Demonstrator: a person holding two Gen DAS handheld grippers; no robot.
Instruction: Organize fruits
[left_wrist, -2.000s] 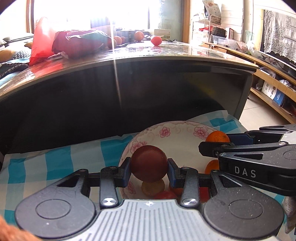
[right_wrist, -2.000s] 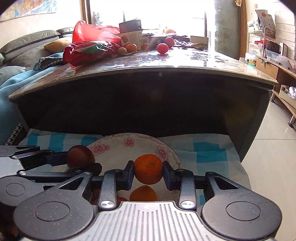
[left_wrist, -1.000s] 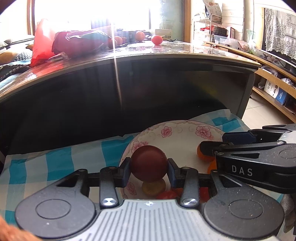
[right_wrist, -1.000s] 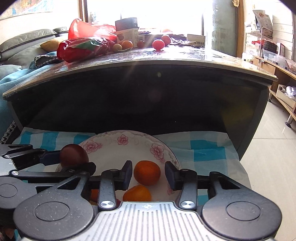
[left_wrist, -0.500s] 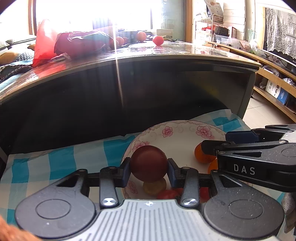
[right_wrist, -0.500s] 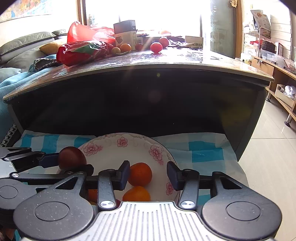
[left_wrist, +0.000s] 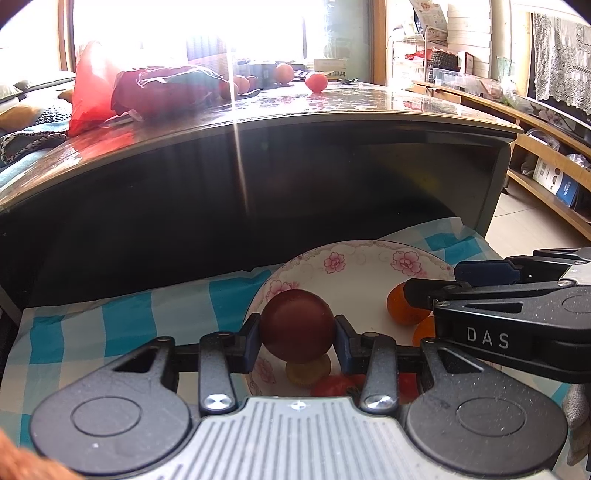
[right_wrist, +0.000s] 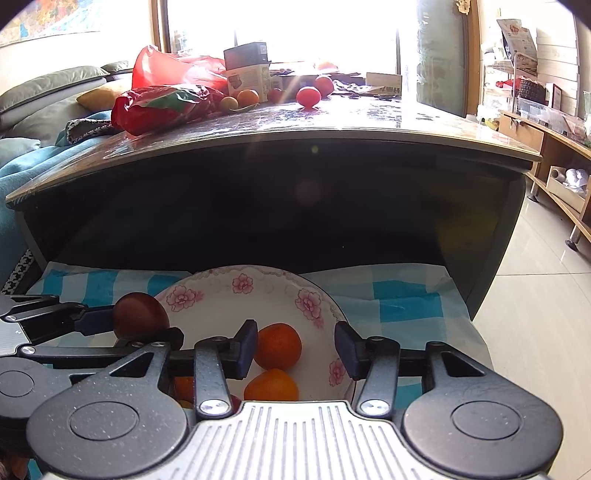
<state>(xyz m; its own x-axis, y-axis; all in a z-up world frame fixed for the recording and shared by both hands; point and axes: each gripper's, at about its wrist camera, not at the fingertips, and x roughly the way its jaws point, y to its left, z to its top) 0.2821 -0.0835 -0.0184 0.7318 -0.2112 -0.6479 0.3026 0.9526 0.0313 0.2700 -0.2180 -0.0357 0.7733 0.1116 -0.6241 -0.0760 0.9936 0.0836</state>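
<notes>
A white plate with pink flowers (left_wrist: 369, 273) (right_wrist: 221, 306) lies on a blue checked cloth. My left gripper (left_wrist: 297, 338) is shut on a dark red round fruit (left_wrist: 297, 325) (right_wrist: 140, 317) and holds it above the plate's left side. My right gripper (right_wrist: 293, 349) is open and empty above the plate; an orange (right_wrist: 277, 346) (left_wrist: 402, 308) lies in the plate between its fingers, a second orange (right_wrist: 271, 386) below it. A small yellowish fruit (left_wrist: 308, 371) and red fruits (left_wrist: 332, 386) also lie in the plate.
A dark glossy table (right_wrist: 332, 122) overhangs the cloth behind the plate. On it are red bags (right_wrist: 166, 99), a box (right_wrist: 247, 70) and several loose fruits (right_wrist: 308, 96). A sofa stands at the left, shelves (left_wrist: 546, 155) at the right.
My right gripper opened and let the orange down into the plate, then drew back a little. My left gripper kept hold of the dark red fruit and barely moved.
</notes>
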